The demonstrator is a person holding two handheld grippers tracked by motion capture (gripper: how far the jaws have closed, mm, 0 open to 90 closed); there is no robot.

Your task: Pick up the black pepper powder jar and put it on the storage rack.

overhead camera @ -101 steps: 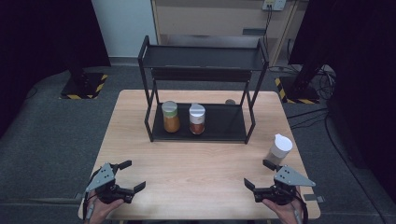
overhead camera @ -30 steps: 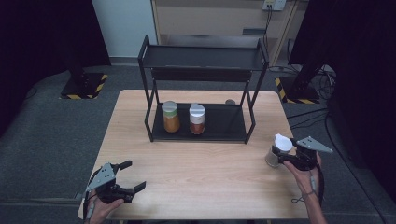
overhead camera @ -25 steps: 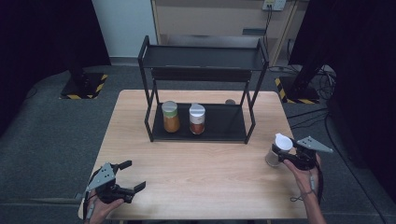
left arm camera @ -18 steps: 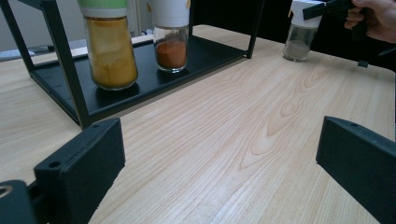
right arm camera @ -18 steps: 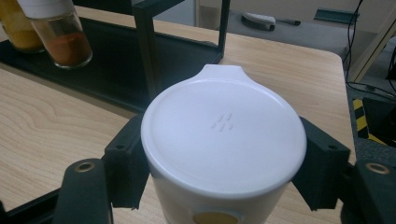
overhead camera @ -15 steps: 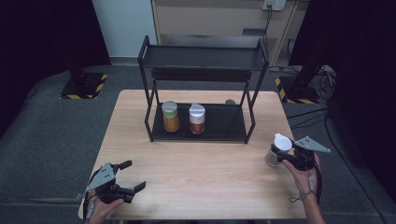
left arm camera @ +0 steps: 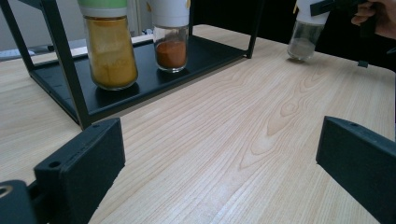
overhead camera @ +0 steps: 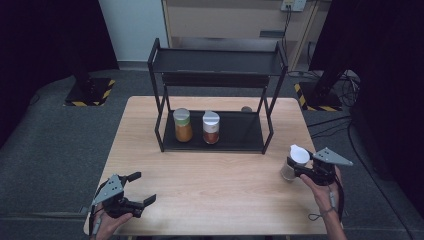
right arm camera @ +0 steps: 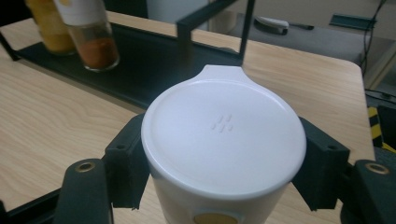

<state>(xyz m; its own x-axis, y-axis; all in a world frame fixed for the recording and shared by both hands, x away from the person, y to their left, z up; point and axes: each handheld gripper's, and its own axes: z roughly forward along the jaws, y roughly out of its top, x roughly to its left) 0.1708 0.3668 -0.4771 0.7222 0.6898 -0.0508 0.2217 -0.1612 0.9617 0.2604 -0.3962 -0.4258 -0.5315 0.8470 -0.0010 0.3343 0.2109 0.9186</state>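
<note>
A white-capped jar [overhead camera: 293,162] stands near the right edge of the counter [overhead camera: 215,195], well apart from the black rack [overhead camera: 215,137] at the back. The right gripper [overhead camera: 300,167] has its jaws on either side of the jar, just below the cap; in the right gripper view the pads sit against the white collar on both sides, so the jaws look to be pinching it, though how firmly cannot be told. The jar's base appears to rest on the counter.

The jar is a small glass one with a little pale powder at the bottom, so it is likely light, stiff and breakable if dropped. Glass is smooth, and the plastic collar under the wide cap [right arm camera: 223,135] gives the better hold, since the cap's rim would stop it sliding down.

The left gripper [overhead camera: 134,189] rests at the near left corner with its jaws spread wide on nothing. On the rack's lower shelf stand a yellow spice jar [overhead camera: 182,125] and a red spice jar [overhead camera: 211,127], just beside each other.
</note>
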